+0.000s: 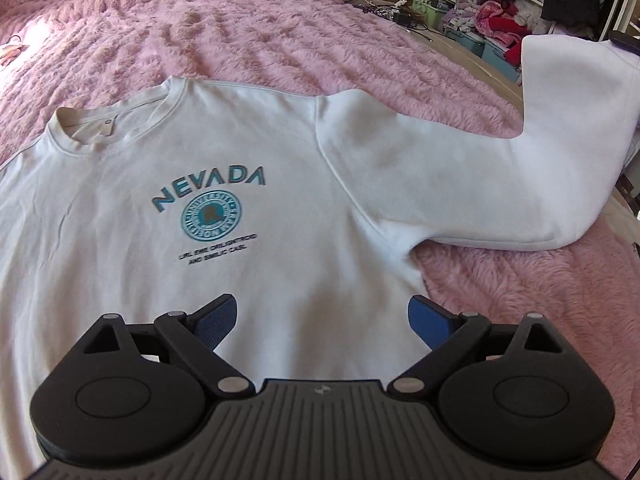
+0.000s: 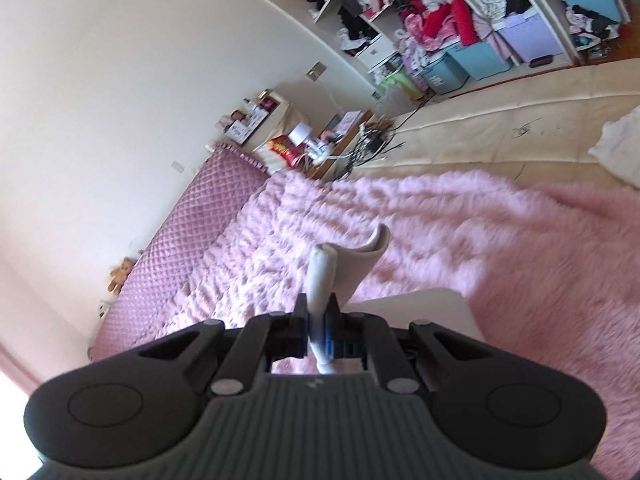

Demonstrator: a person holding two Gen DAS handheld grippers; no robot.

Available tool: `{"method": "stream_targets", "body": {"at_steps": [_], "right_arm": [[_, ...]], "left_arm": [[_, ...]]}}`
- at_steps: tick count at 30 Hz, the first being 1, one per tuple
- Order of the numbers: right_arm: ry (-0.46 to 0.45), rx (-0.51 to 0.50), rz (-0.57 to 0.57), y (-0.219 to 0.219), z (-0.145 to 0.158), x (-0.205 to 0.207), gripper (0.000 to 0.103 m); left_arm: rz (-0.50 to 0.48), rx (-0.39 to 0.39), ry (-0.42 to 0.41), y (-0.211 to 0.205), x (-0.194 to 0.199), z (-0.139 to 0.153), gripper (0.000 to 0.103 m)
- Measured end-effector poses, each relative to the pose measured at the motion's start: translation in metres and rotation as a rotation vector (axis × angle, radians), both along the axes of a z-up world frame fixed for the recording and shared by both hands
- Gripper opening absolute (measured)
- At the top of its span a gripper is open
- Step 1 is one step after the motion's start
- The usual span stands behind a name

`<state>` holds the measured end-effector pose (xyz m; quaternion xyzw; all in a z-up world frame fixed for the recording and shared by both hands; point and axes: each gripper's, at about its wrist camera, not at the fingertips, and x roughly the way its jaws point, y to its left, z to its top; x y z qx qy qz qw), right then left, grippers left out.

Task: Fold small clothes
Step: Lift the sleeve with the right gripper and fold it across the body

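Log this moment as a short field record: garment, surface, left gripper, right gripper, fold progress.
garment: white sweatshirt, teal NEVADA print up, body flat
surface: fluffy pink blanket on a bed
left gripper: left gripper open, over the lower front, holding nothing
right gripper: right gripper shut on the sleeve cuff
sleeve: sleeve lifted, bent upward at the far right
fold progress: body not yet folded

A fluffy pink blanket (image 1: 280,40) fills the middle of both views. Open shelves (image 2: 500,12) crammed with clothes sit upper right; a teddy bear (image 2: 119,274) lies at far left.
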<state>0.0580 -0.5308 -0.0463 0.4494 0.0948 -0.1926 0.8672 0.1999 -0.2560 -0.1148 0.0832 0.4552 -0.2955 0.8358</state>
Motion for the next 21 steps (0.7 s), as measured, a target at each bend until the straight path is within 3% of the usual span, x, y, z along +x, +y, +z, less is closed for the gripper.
{"method": "stream_targets", "body": {"at_steps": [8, 12, 17, 21], "right_arm": [[0.006, 0.04, 0.237, 0.132, -0.011, 0.073, 0.002], [-0.018, 0.05, 0.346, 0.199, -0.013, 0.104, 0.002], [-0.054, -0.001, 0.459, 0.276, -0.016, 0.135, 0.002], [-0.072, 0.02, 0.536, 0.327, -0.032, 0.156, 0.002]], "left_arm": [[0.171, 0.035, -0.039, 0.13, 0.012, 0.009, 0.103], [0.259, 0.026, -0.019, 0.19, 0.019, 0.008, 0.103], [0.357, -0.001, -0.006, 0.245, 0.018, 0.008, 0.103], [0.433, -0.014, -0.003, 0.282, 0.011, 0.006, 0.103]]}}
